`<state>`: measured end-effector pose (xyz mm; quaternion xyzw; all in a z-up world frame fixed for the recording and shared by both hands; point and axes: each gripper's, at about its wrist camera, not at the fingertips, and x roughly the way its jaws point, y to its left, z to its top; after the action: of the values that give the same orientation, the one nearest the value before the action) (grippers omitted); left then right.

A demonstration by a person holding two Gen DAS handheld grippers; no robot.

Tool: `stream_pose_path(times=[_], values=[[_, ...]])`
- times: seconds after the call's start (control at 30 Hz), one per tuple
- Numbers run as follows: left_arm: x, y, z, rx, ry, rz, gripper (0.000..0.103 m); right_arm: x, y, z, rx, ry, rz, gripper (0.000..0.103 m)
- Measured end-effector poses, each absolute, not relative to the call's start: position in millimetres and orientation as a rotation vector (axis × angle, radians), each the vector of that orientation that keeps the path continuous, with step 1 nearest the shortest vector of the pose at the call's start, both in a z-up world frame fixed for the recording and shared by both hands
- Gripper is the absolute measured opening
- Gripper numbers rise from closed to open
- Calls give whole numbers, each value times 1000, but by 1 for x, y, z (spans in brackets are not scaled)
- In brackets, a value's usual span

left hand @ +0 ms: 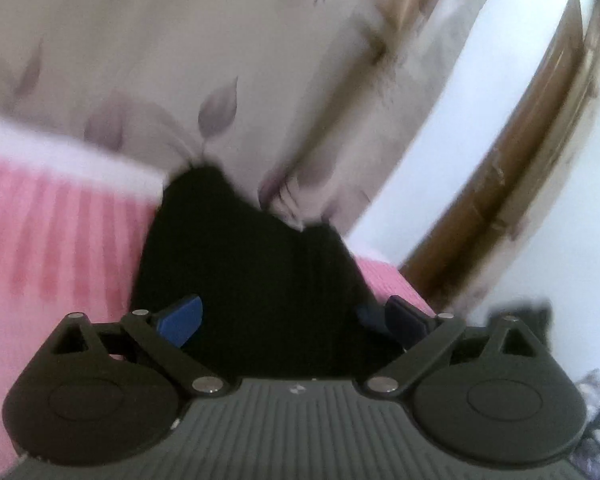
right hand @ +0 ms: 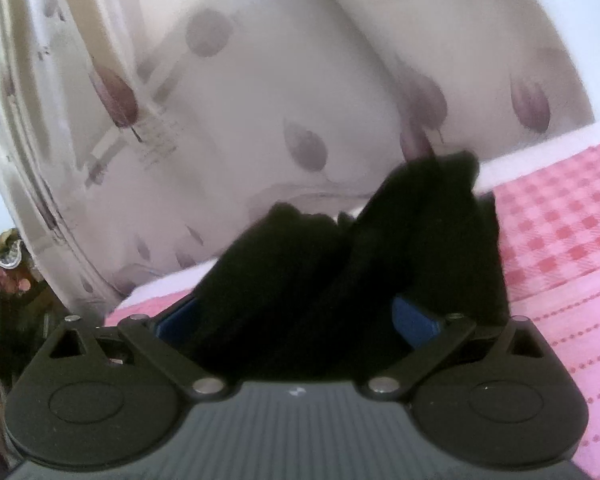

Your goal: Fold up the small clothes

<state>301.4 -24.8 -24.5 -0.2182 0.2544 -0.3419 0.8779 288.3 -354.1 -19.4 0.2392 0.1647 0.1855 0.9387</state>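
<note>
Lying bunched on the pink checked bedcover, the black garment filled the middle of both wrist views, with a pale leaf-print curtain hanging just behind it. The left hand-held gripper stood wide, its blue pads spread to either side of the dark cloth and not pressing it, so that side of the garment looked free. The right hand-held gripper also had its blue pads well apart, yet a thick heap of black fabric sat between them and rose in two humps; whether the pads were bearing on that heap or merely flanking it could not be told, since the cloth hid the inner faces. By my reading the fold was only partly made, with the cloth still lumpy rather than flat. The main risk from here was that the loose left side would slump and undo whatever crease had been set, because nothing pinned it. A second risk was a grab at too thick a bundle: black layers on black gave no clear edge, so a hand-held gripper could close on several layers at once and drag the whole piece across the bedcover. The curtain hung near enough that its hem might be caught too.
</note>
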Motion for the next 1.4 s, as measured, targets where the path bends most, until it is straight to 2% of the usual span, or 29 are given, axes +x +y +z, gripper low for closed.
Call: stream_pose_path(times=[0.1, 0.17, 0.2, 0.27, 0.33, 0.4, 0.6, 0.73, 0.9, 1.03, 1.2, 1.4], values=[[286, -22, -50, -490, 475, -750, 95, 309, -338, -17, 459, 427, 310, 100], [284, -20, -51, -505, 440, -792, 96, 317, -327, -12, 442, 422, 298, 99], [282, -17, -51, -508, 423, -815, 100, 322, -321, -8, 441, 418, 295, 94], [280, -17, -54, -510, 419, -818, 100, 335, -310, -2, 451, 431, 281, 80], [280, -12, -55, -532, 407, -818, 100, 350, -296, 2, 417, 479, 236, 28], [276, -6, -53, -561, 387, -784, 100, 357, -288, 3, 364, 484, 226, 22], [275, 19, -53, -698, 302, -671, 102, 354, -325, 43, 288, 415, 308, 18], [279, 7, -52, -648, 330, -706, 102, 366, -361, 64, 235, 405, 283, 17], [271, -17, -47, -499, 325, -770, 103, 395, -404, 46, 274, 459, 253, 17], [275, -14, -54, -542, 354, -747, 103, 410, -422, 9, 306, 520, 211, 17], [288, -3, -63, -631, 399, -710, 103, 390, -444, 1, 425, 449, 234, 17], [282, -7, -58, -576, 385, -726, 103, 336, -464, 13, 604, 354, 300, 18]])
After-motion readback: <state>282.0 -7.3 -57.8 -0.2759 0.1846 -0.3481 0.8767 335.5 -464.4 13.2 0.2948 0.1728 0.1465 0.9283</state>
